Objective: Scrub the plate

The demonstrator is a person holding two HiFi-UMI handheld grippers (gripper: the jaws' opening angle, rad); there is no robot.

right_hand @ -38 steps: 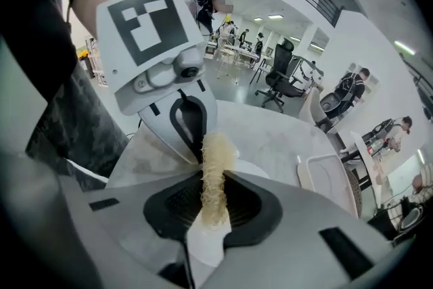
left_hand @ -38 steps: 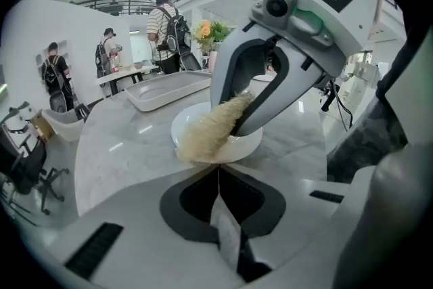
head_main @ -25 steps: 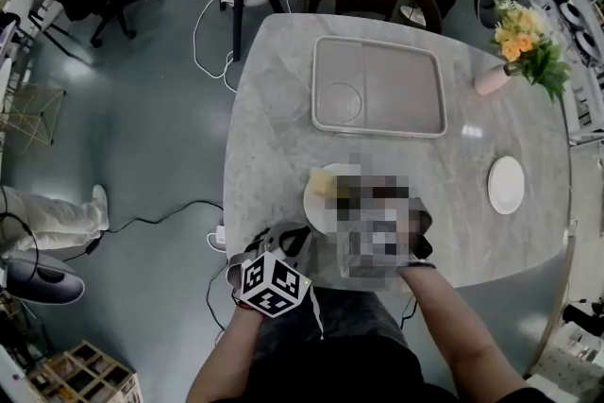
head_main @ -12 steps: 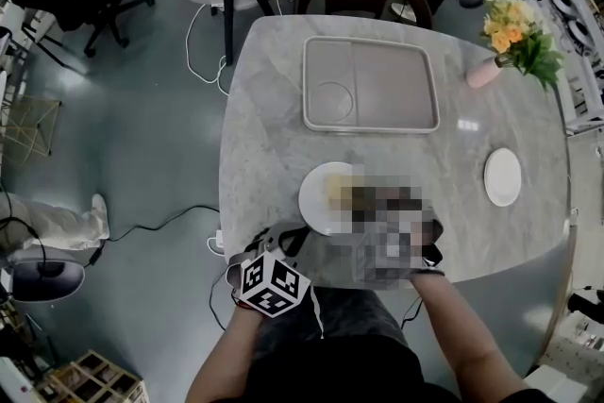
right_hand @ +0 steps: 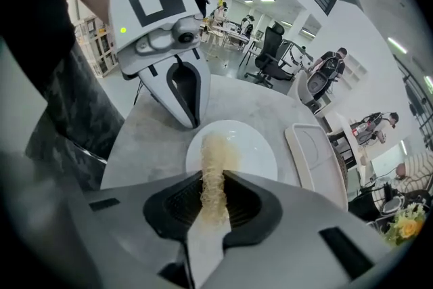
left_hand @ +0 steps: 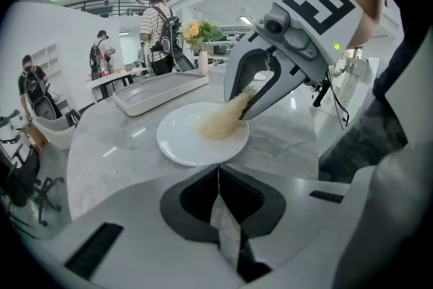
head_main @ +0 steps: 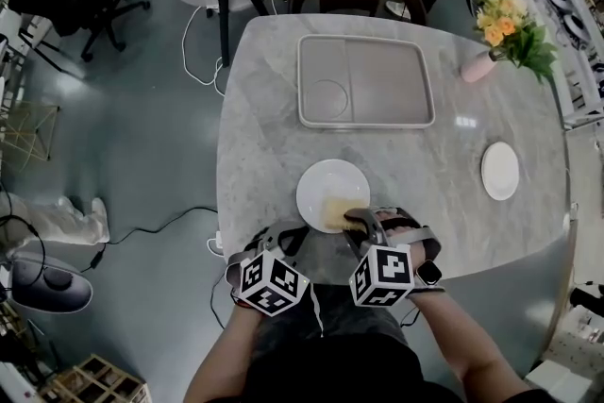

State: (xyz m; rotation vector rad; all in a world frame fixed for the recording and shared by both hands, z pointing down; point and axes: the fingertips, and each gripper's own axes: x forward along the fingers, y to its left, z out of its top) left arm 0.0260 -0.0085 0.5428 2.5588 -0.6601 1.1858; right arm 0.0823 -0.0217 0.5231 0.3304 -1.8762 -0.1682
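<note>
Holding: my right tool is clamped on a pale, fibrous scrubber, whose free end touches the plate.
Left tool: my left tool has its jaws pressed together with nothing between them. It hangs just short of the plate, not touching it.
Plate place: straight ahead of both tools, flat on the bench near its edge. The scrubber rests on the part nearest my right tool.
Plate handling: I judge it to be glazed ceramic, so stiff, slick and breakable, with some weight. Lying loose on the smooth stone, it could slide under my strokes.
Where to hold: the rim on the side facing my left tool looks best, pinched or pressed down lightly to steady it. That keeps the left tool clear of the scrubber.
Scrubber handling: it looks light, soft and springy, and it would bend under a hard push. I grip it at its near end, with most of it sticking out ahead of the tips.
Writing: none I can read. The plate is plain white, and I see only the black-and-white square markers on the tools' cubes.
</note>
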